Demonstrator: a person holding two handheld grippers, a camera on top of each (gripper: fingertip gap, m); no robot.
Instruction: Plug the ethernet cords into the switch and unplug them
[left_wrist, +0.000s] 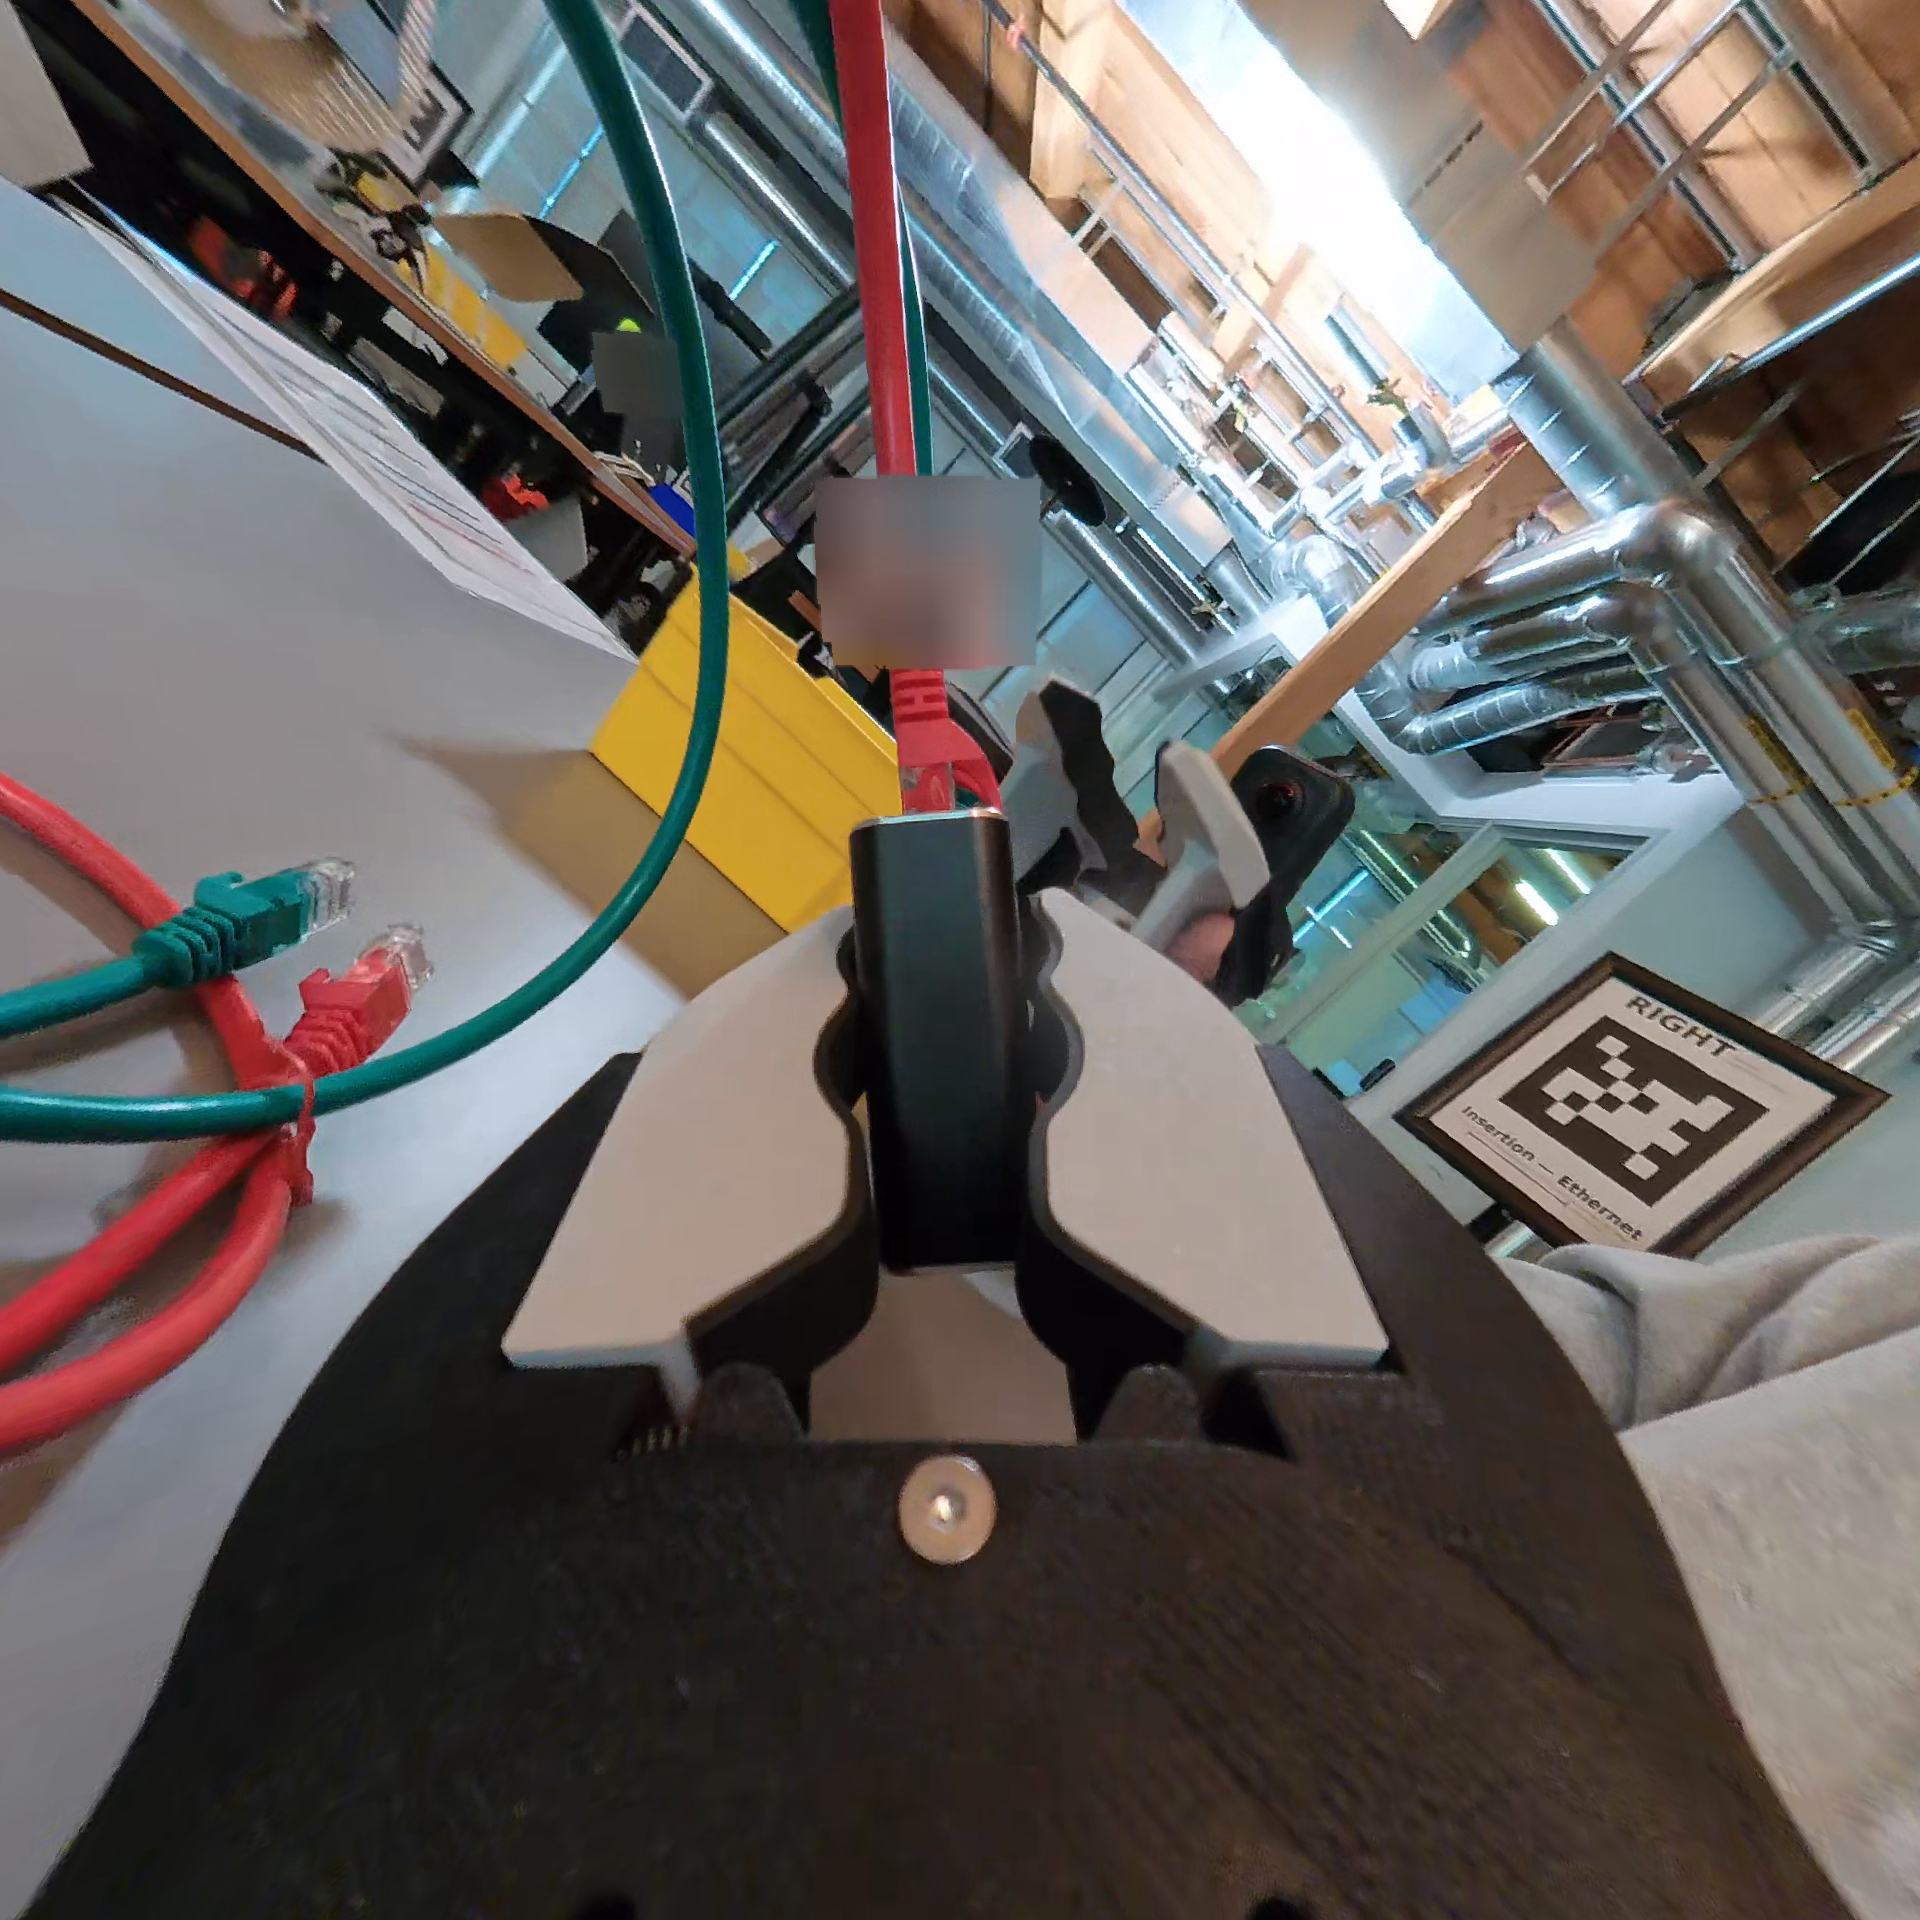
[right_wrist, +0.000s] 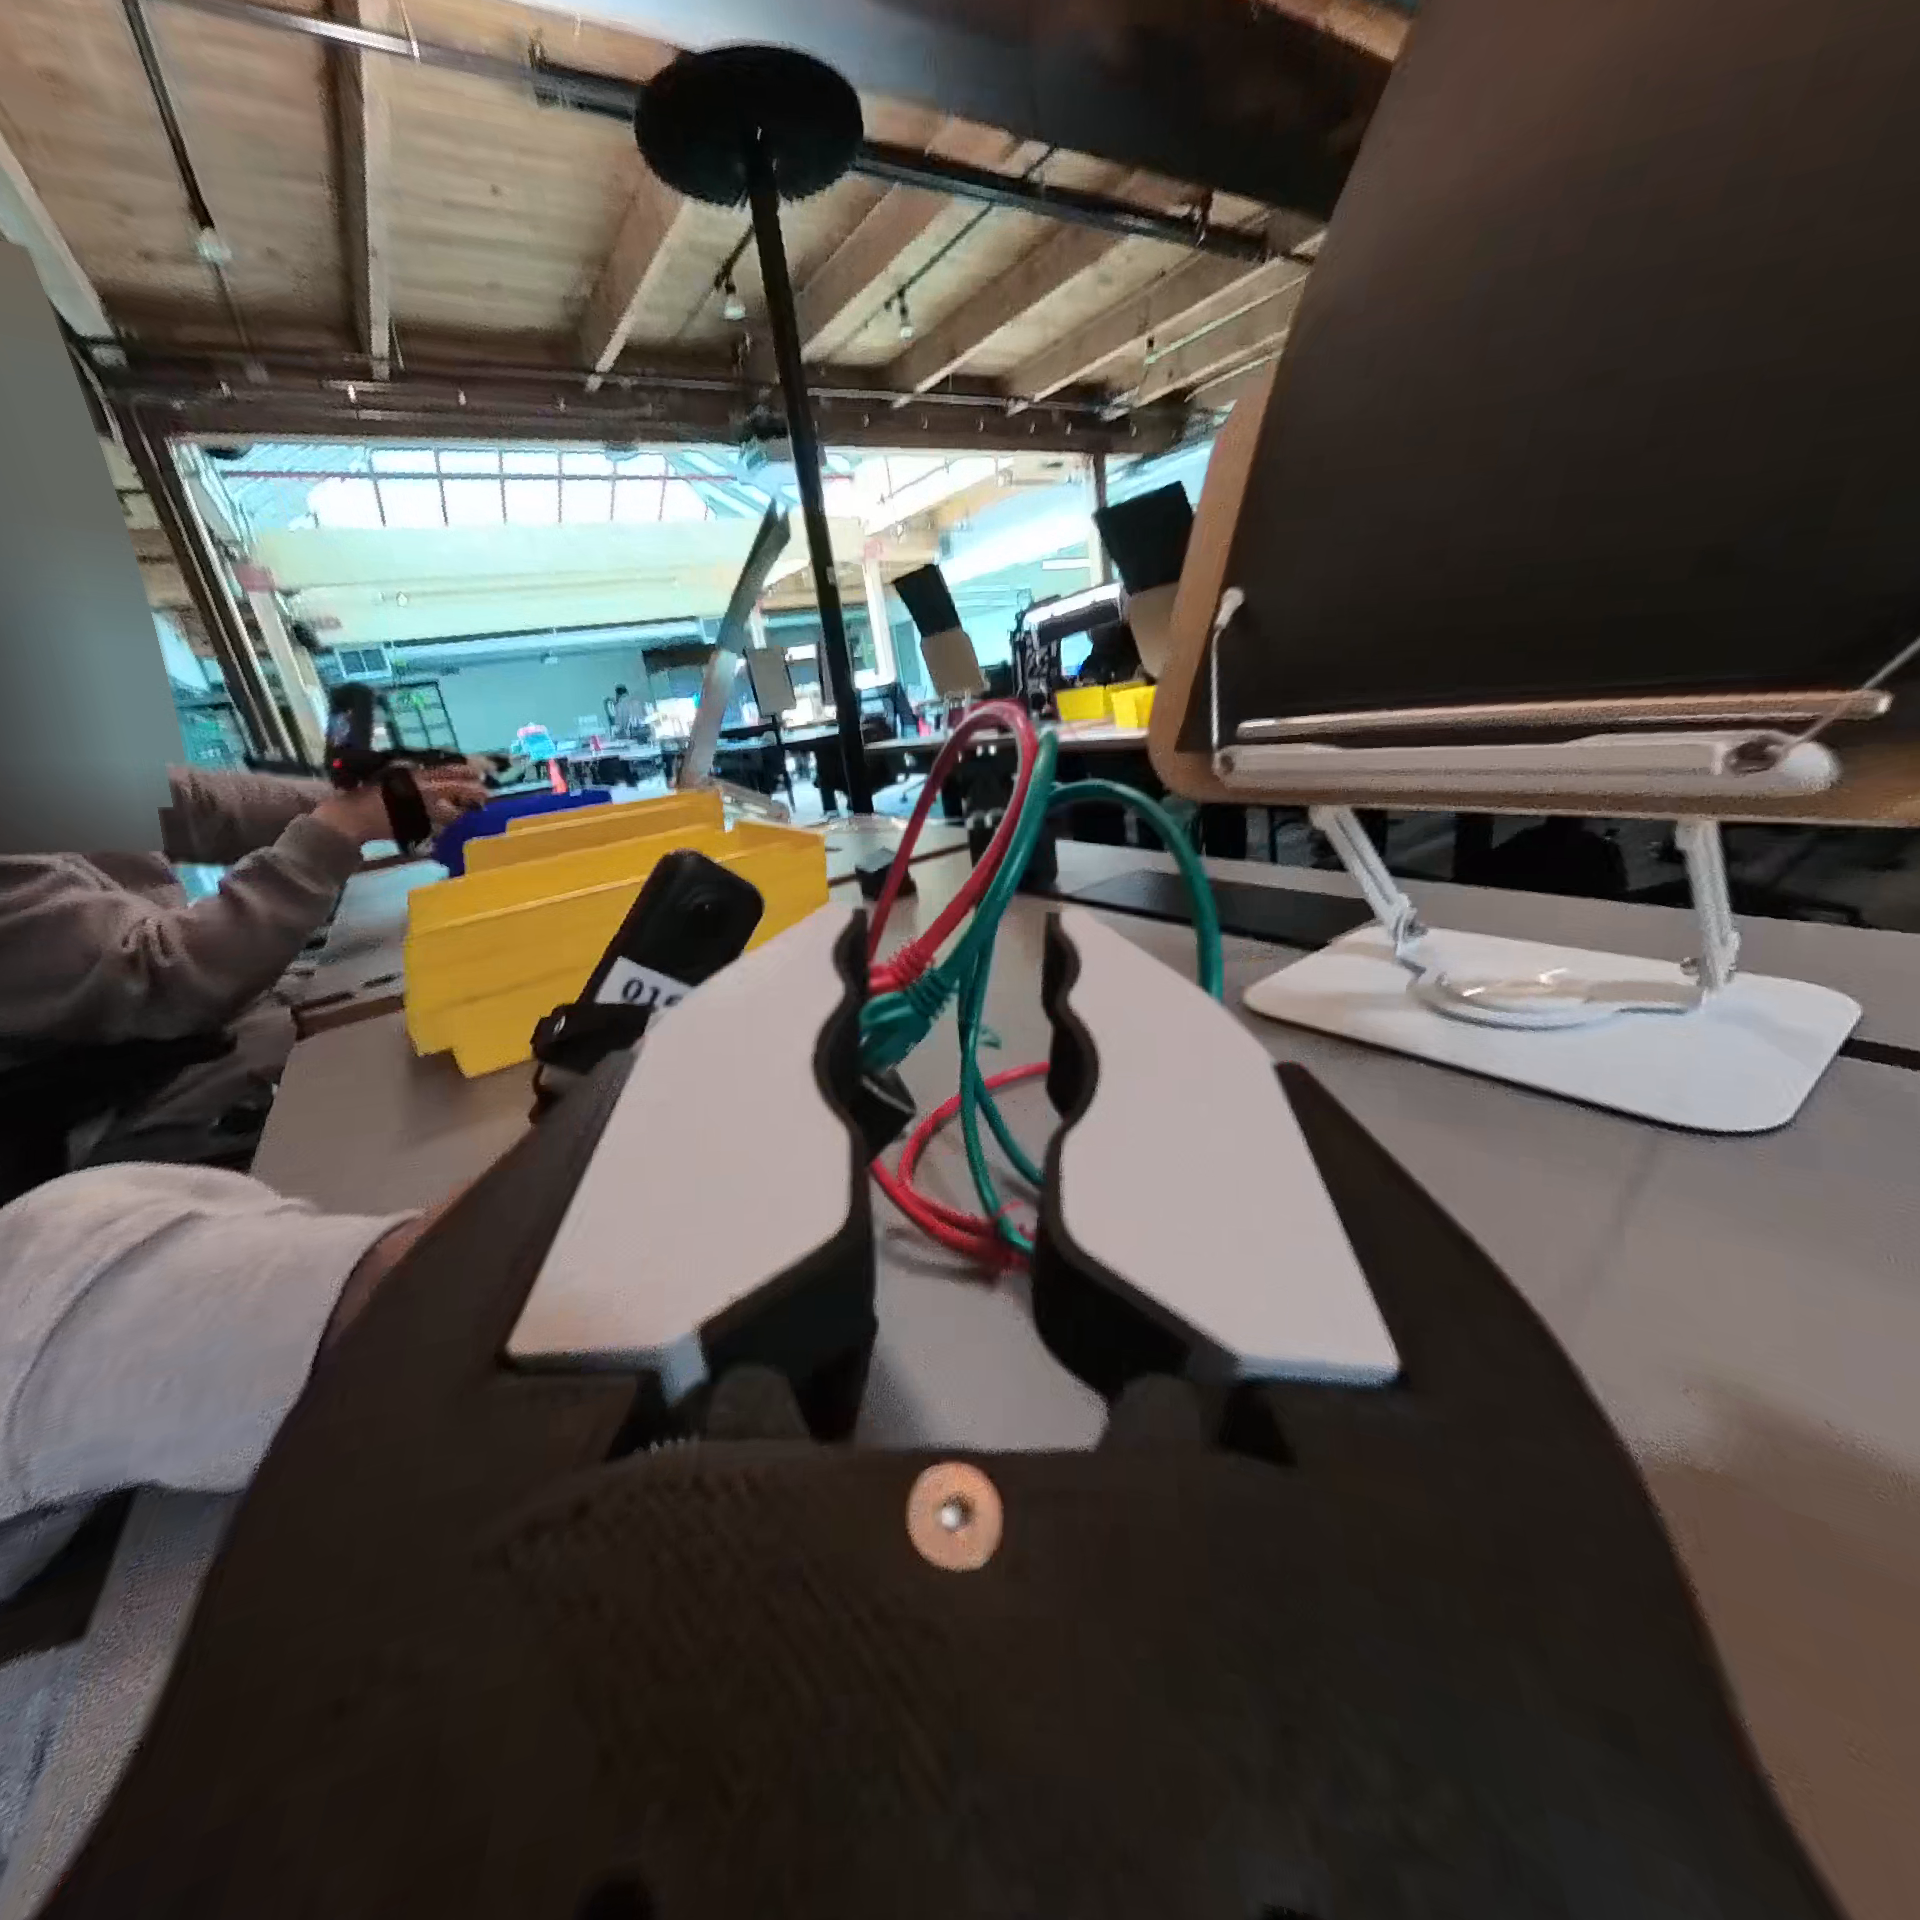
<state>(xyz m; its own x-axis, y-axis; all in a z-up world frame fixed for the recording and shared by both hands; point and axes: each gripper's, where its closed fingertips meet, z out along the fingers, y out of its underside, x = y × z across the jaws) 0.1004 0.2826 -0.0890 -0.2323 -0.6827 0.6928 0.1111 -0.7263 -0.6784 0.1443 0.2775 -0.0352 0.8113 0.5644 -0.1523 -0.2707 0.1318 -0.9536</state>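
Note:
In the left wrist view my left gripper (left_wrist: 940, 925) is shut on the small black switch (left_wrist: 935, 1039), held above the grey table. A red ethernet plug (left_wrist: 925, 748) sits in the switch's far end, with a green cord (left_wrist: 707, 520) beside it. A loose green plug (left_wrist: 301, 899) and a loose red plug (left_wrist: 379, 971) lie on the table at the left. My right gripper (right_wrist: 951, 935) is open and empty; it also shows beyond the switch in the left wrist view (left_wrist: 1132, 821). Between its fingers I see the plugged red plug (right_wrist: 899, 966), a green plug (right_wrist: 914, 1003) and the switch (right_wrist: 888, 1107).
Yellow bins (left_wrist: 748, 748) stand behind the switch, also in the right wrist view (right_wrist: 582, 914). A framed marker sign (left_wrist: 1631, 1101) stands at the right. A white stand (right_wrist: 1558, 1018) holds a dark screen. A black pole (right_wrist: 810, 520) rises behind. A person's sleeve (right_wrist: 156, 935) is at the left.

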